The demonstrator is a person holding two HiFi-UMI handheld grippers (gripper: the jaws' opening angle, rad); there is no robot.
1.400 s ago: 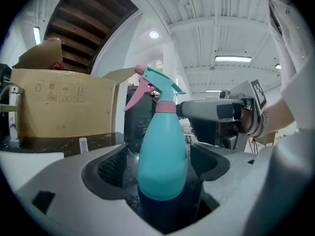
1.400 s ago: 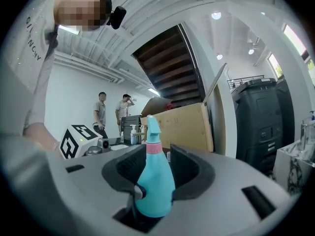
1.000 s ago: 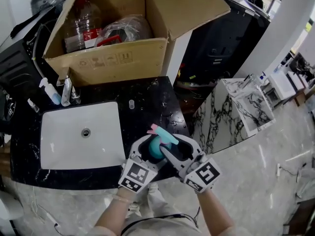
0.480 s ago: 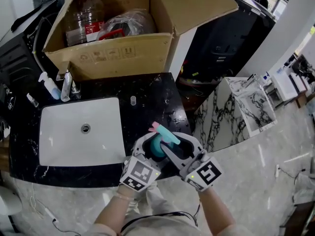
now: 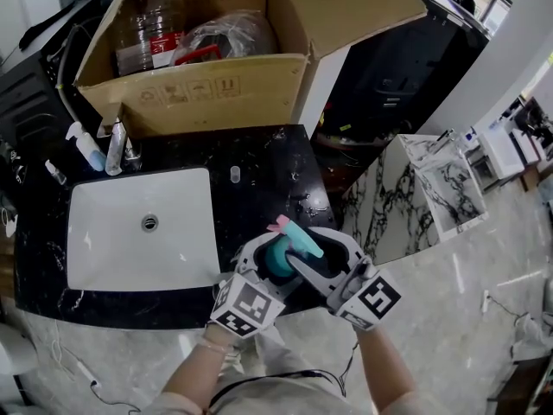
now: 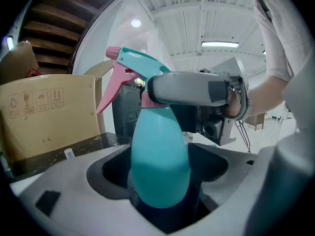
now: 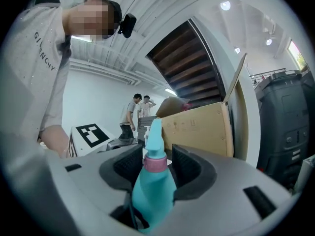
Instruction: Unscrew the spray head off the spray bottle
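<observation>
A teal spray bottle (image 5: 278, 258) with a teal spray head (image 5: 301, 238) and a pink trigger (image 6: 110, 90) is held in the air over the counter's front edge. My left gripper (image 5: 268, 266) is shut on the bottle's wide body (image 6: 160, 166), coming in from the lower left. My right gripper (image 5: 313, 258) reaches in from the right at the neck. Its jaws are opening, and the pink collar (image 7: 155, 163) stands between the pads with a thin gap at the side. One right finger (image 6: 192, 88) crosses in front of the neck in the left gripper view.
A black marble counter (image 5: 268, 175) holds a white sink (image 5: 104, 258), a faucet (image 5: 117, 150), a small spray bottle (image 5: 86, 152) and a small vial (image 5: 234, 175). An open cardboard box (image 5: 199, 93) with plastic bottles stands behind. Two people (image 7: 133, 111) stand far off.
The right gripper has swung slightly to the right around the bottle's neck and its jaws have loosened. The left gripper still holds the bottle in about the same place.
</observation>
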